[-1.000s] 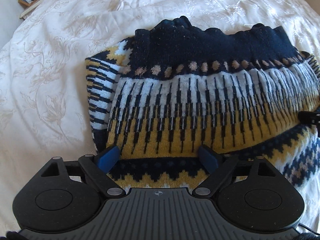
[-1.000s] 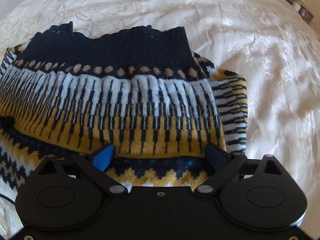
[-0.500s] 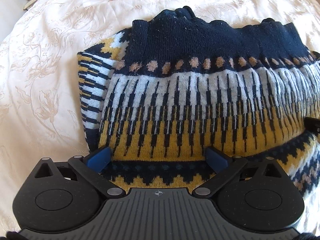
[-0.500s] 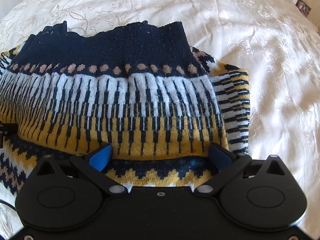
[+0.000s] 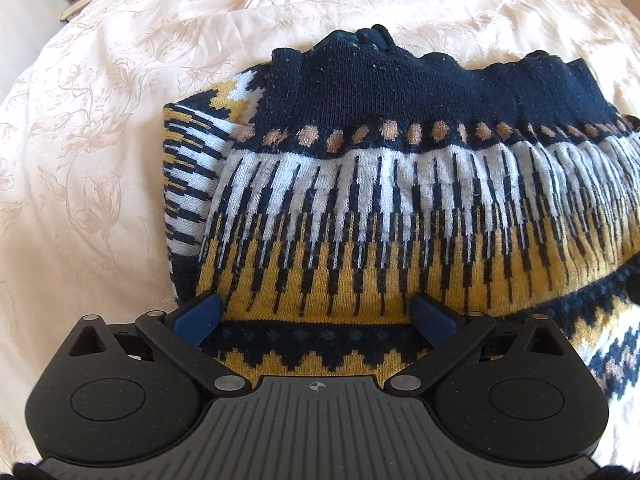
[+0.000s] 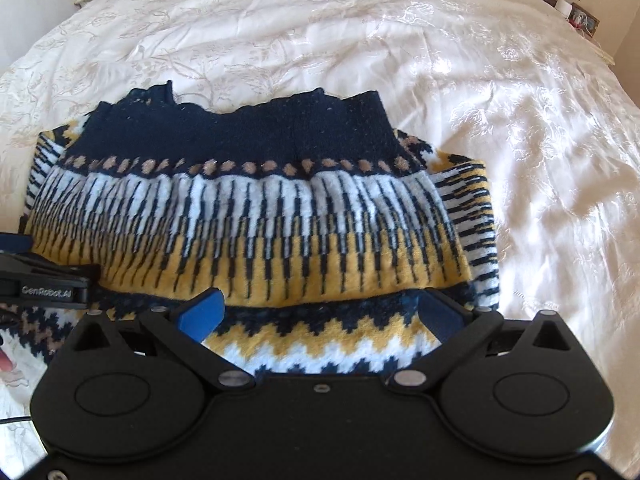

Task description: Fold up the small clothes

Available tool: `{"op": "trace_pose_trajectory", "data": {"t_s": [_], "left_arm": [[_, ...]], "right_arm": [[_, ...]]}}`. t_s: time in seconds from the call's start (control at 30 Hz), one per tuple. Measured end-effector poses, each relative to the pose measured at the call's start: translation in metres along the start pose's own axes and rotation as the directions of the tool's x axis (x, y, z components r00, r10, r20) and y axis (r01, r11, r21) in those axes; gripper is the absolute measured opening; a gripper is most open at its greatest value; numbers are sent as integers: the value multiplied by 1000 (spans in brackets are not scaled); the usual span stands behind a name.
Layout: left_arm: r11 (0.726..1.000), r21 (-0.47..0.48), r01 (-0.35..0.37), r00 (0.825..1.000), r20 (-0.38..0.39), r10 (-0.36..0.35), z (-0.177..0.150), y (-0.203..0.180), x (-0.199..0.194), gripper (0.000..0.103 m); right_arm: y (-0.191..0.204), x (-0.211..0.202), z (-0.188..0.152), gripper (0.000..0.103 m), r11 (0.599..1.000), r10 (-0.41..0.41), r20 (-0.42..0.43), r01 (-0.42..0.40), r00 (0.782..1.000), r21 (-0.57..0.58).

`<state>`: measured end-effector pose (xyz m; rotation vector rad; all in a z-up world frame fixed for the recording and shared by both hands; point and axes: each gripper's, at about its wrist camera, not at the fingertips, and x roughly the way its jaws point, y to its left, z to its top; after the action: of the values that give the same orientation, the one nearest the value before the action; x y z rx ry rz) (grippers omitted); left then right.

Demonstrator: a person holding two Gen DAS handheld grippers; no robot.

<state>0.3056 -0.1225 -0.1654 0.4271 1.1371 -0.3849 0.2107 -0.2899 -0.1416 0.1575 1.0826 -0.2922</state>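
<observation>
The navy, mustard and white patterned knit sweater [image 5: 400,208] lies folded on the cream floral bedspread [image 5: 100,160], hem at 12 o'clock. Left gripper [image 5: 316,316] and right gripper [image 6: 320,312] both hang spread wide, pinching nothing, probably so the fold settles flat.

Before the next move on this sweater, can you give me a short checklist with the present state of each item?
1. Left gripper jaws wide, nothing pinched: ok.
2. Right gripper jaws wide, nothing pinched: ok.
3. Sweater lies folded on the bedspread, navy hem band laid across on top: ok.
4. Folded edges line up: not ok, a striped part sticks out at the side in the left wrist view, and another in the right wrist view.
5. Bedspread around the sweater free of other things: ok in what shows.
6. Blue fingertips clear of the knit: cannot tell, they are close over it.
</observation>
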Motion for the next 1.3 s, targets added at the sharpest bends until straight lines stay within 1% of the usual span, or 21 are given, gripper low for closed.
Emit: {"op": "trace_pose_trajectory", "data": {"t_s": [0.07,0.17,0.27,0.33,0.43,0.53,0.6,0.63,0.7,0.8,0.87,0.9,0.97,1.07,1.17,1.23,1.3], "left_arm": [[1000,1,1,1000,0,-1,1,0,0,103],[1000,5,2,1000,-9,-2,-2,0,0,103],[1000,11,-2,1000,-26,3,-3,0,-2,103],[1000,0,-4,999,-43,4,0,0,-2,103],[998,-68,-7,998,-70,2,4,2,-11,101],[984,-176,8,998,-66,-20,1,-2,-25,101],[975,-220,18,998,-57,-32,-4,-11,-32,101],[974,-225,18,998,-51,-31,-5,-16,-33,101],[977,-215,12,998,-51,-24,-6,-29,-32,101],[987,-161,-26,995,-97,11,-7,-45,-15,102],[987,-156,-38,995,-101,22,-7,-47,-9,103],[985,-168,-33,994,-104,15,-7,-46,-7,103],[978,-208,0,993,-114,-24,-7,-37,1,103],[972,-231,41,992,-108,-67,-10,-28,7,103],[973,-225,44,993,-97,-67,-16,-24,10,103],[974,-226,32,994,-94,-55,-19,-27,11,103],[973,-230,21,994,-96,-44,-20,-29,13,103]], "right_arm": [[10,5,-10,102,999,6,-33,-7,999,-34],[19,24,-23,102,996,-47,-108,38,993,-83],[22,28,-32,102,999,-35,-92,31,995,-45],[26,27,-33,103,998,-29,-86,25,996,-49],[28,24,-35,103,1000,-2,-86,-1,996,-30],[25,21,-40,103,999,34,-77,-35,996,-18],[23,21,-42,103,998,58,-74,-59,996,-13],[15,25,-44,103,997,69,-76,-71,995,-16],[13,28,-42,103,996,84,-91,-87,992,-26],[15,28,-33,103,995,94,-132,-99,987,-33],[15,29,-24,103,992,111,-155,-118,982,-33],[11,28,-22,103,990,129,-160,-136,979,-32],[1,22,-17,103,984,173,-156,-179,973,-24],[-25,9,-11,102,968,251,-114,-251,961,15],[-58,-2,-6,102,960,276,-51,-273,960,62],[-79,-6,-2,102,954,285,-27,-281,958,109],[-102,-1,1,102,945,295,-23,-288,955,155]]}}
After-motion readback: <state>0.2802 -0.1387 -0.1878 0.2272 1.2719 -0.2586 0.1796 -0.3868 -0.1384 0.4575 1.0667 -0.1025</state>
